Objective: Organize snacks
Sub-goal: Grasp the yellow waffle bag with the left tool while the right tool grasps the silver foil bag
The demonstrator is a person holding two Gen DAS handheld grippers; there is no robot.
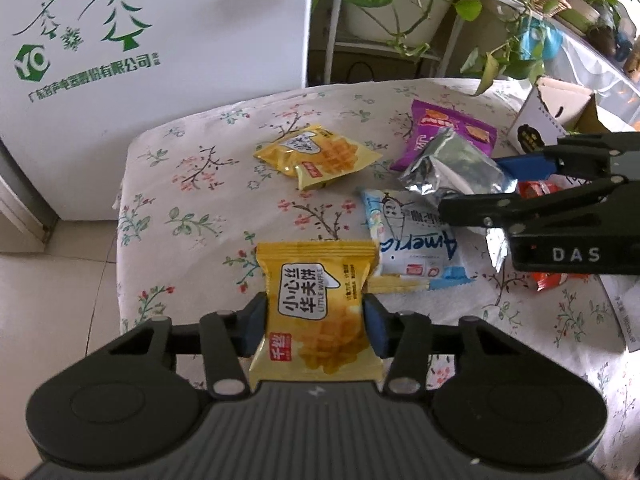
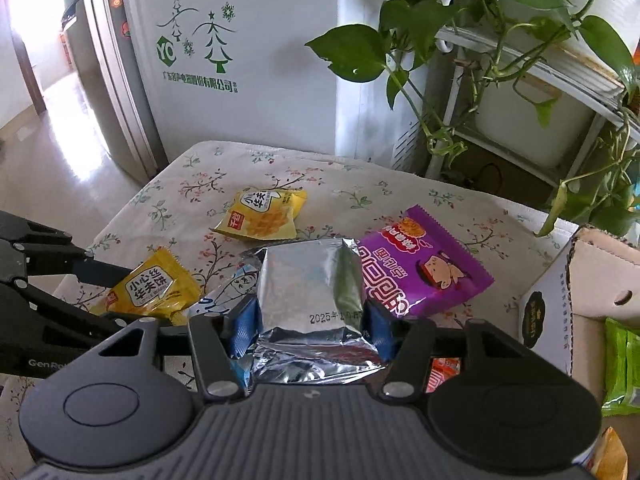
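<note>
My left gripper (image 1: pixel 316 320) is shut on a yellow waffle packet (image 1: pixel 320 312) and holds it above the floral table (image 1: pixel 192 208); the packet also shows in the right wrist view (image 2: pixel 148 288). My right gripper (image 2: pixel 308 320) is shut on a silver foil packet (image 2: pixel 308 292), also seen in the left wrist view (image 1: pixel 452 168). On the table lie a second yellow waffle packet (image 1: pixel 320 156) (image 2: pixel 264 216), a purple packet (image 1: pixel 448 128) (image 2: pixel 424 264), a white-blue packet (image 1: pixel 416 240) and a red packet (image 1: pixel 540 190) partly hidden under the right gripper.
A cardboard box (image 2: pixel 576 300) stands at the table's right side with green packets (image 2: pixel 620 368) inside; it also shows in the left wrist view (image 1: pixel 556 116). A white fridge (image 1: pixel 140 40) stands behind the table. Trailing plants (image 2: pixel 500 8) on a white rack hang over the far right.
</note>
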